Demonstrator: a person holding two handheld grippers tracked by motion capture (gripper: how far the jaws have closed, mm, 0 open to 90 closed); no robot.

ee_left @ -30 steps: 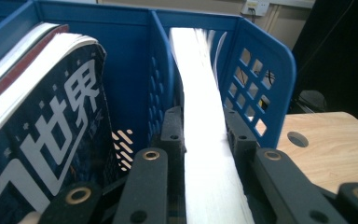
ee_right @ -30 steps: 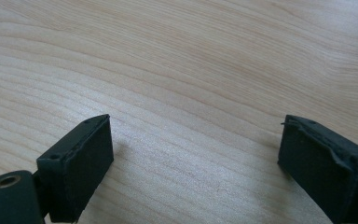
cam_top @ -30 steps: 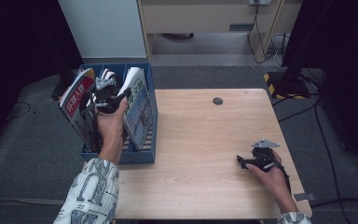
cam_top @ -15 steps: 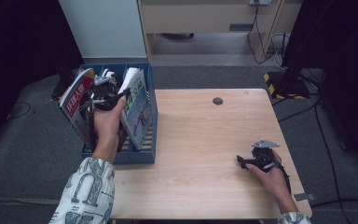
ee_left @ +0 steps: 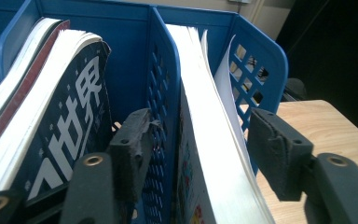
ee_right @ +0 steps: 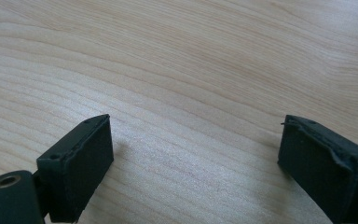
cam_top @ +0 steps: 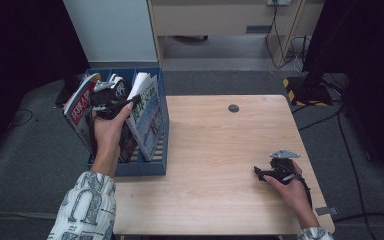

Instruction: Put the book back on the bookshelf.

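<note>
**Left gripper opened astride a magazine in the blue file rack; right gripper idle on the table**

A blue three-bay file rack (cam_top: 152, 167) stands at the left edge of the wooden table (cam_top: 215, 150). Its left bay holds a red-covered magazine (cam_top: 78, 102) and, in the left gripper view, a dark-covered magazine (ee_left: 70, 135) with large white characters leans beside it. The perforated blue divider (ee_left: 161, 93) separates these from the white-paged magazine (ee_left: 214, 154) in the next bay, which leans toward the rack's latticed right wall. A small dark round disc (cam_top: 233, 108), possibly a cable port, lies near the far table edge.

The left gripper (ee_left: 200, 144) is over the rack with the forearm reaching forward in a patterned sleeve (cam_top: 85, 210). Its jaws have just been opening and now stand well apart, astride the divider and the white-paged magazine, with no pad pressing the pages.

The right gripper (ee_right: 193, 154) lies low on bare wood near the table's right front corner, jaws wide, with nothing between them.
</note>
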